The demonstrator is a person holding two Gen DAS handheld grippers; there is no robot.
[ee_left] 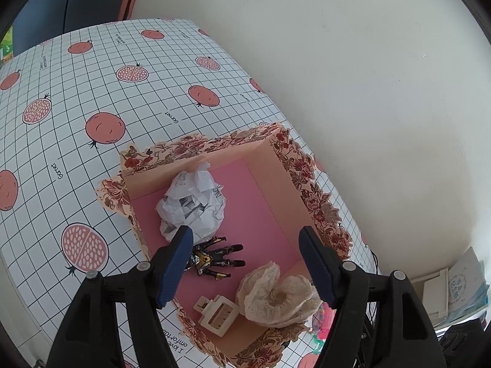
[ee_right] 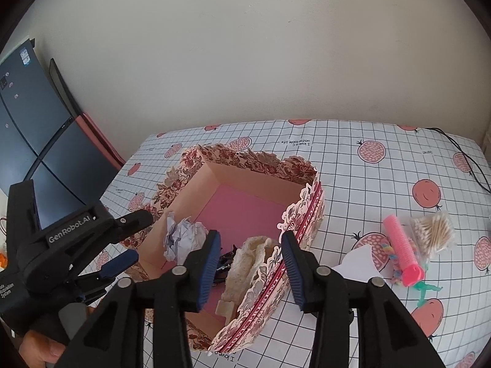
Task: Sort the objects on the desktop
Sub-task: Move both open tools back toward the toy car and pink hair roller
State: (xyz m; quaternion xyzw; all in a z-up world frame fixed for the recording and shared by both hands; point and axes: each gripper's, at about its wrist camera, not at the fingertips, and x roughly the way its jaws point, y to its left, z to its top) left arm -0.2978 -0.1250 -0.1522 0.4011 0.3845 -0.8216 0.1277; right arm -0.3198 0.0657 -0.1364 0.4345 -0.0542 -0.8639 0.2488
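Note:
A floral pink box (ee_left: 291, 165) (ee_right: 254, 165) sits on the table. Inside it lie a crumpled paper ball (ee_left: 193, 202) (ee_right: 181, 236), a black and gold toy figure (ee_left: 214, 259), a cream lace scrunchie (ee_left: 276, 297) (ee_right: 248, 260) and a cream hair clip (ee_left: 218, 314) (ee_right: 225, 308). My left gripper (ee_left: 245, 239) is open and empty above the box; it also shows in the right wrist view (ee_right: 132, 236). My right gripper (ee_right: 250, 239) is open and empty over the box's near rim. On the table to the right lie a pink hair roller (ee_right: 402, 248), a bag of cotton swabs (ee_right: 432, 234), a colourful hair tie (ee_right: 394, 256) and a white paper piece (ee_right: 359, 263).
The tablecloth (ee_left: 92, 92) (ee_right: 353, 165) has a grid and pomegranate print. A dark monitor (ee_right: 27, 141) stands at the left against the wall. A black cable (ee_right: 460, 156) runs at the table's far right. White boxes and booklets (ee_left: 454, 291) lie beyond the table's edge.

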